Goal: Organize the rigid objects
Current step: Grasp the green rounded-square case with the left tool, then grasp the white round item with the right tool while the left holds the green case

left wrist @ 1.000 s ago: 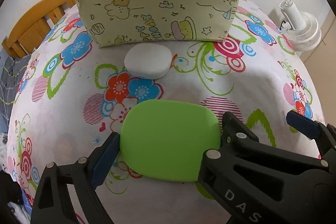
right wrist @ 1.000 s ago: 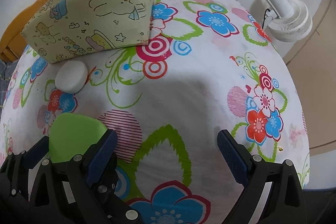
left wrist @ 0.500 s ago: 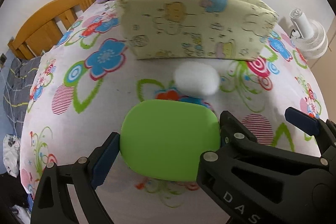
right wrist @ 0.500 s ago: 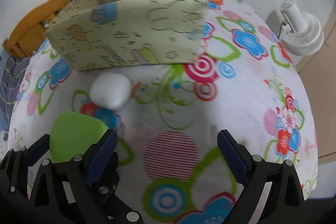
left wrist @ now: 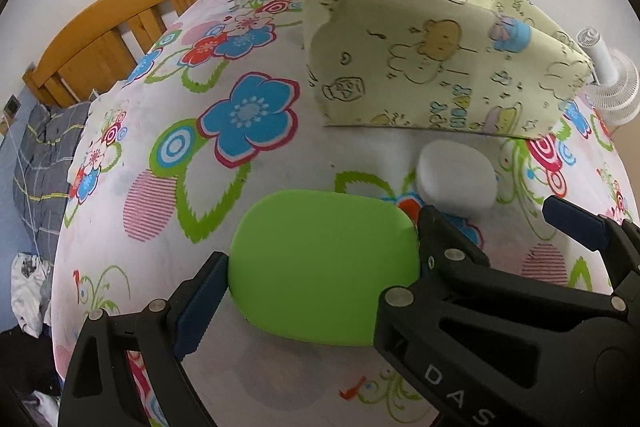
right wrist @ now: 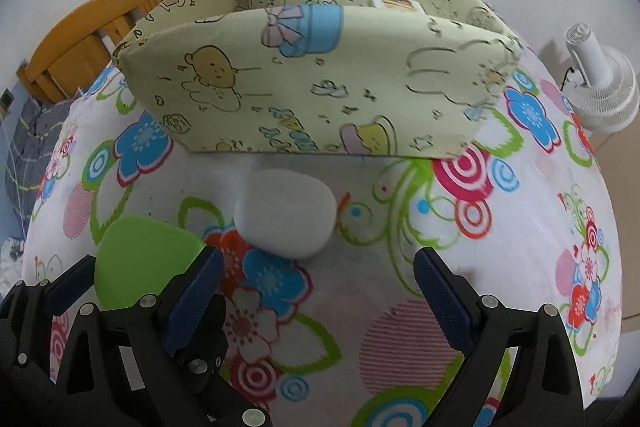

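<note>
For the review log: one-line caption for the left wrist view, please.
Left gripper shut on green case above floral tablecloth, white case beside printed fabric bin.

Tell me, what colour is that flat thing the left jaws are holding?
Bright green case, plain, clearest in the left wrist view.

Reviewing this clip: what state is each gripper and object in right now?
Left gripper: shut on green case.
Green case: held, lifted off the tablecloth.
Right gripper: jaws open, empty.
White case: lying closed on tablecloth.
Fabric storage box: upright, open-topped.
</note>
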`<state>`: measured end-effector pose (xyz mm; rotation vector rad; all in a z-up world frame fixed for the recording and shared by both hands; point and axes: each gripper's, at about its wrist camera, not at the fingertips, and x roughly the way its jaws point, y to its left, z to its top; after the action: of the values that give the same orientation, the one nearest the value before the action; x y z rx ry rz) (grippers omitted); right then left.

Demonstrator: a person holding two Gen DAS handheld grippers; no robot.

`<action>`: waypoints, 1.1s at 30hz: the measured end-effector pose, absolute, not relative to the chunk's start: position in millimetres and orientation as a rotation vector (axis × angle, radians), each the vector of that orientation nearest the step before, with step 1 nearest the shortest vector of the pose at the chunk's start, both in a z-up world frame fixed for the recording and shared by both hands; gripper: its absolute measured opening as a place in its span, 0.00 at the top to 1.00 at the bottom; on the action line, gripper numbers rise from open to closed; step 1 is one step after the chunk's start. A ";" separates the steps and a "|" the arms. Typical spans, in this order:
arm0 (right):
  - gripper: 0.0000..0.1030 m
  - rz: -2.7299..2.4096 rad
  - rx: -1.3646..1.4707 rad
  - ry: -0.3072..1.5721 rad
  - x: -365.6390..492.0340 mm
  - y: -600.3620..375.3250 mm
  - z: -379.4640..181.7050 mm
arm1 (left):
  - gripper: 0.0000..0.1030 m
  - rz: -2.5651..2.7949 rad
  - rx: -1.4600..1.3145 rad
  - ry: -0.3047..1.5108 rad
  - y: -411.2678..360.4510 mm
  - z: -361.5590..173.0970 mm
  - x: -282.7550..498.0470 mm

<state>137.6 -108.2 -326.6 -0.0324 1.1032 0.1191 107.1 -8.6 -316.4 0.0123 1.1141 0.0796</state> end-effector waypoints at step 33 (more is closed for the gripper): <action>0.43 0.098 -0.050 1.126 171.4 -78.2 -329.8 | 0.08 0.115 -0.008 1.125 5.6 -320.3 121.0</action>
<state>171.4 -78.2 -329.8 -0.0504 1.1264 0.0977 121.0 5.6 -320.3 -0.0085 1.1247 0.1152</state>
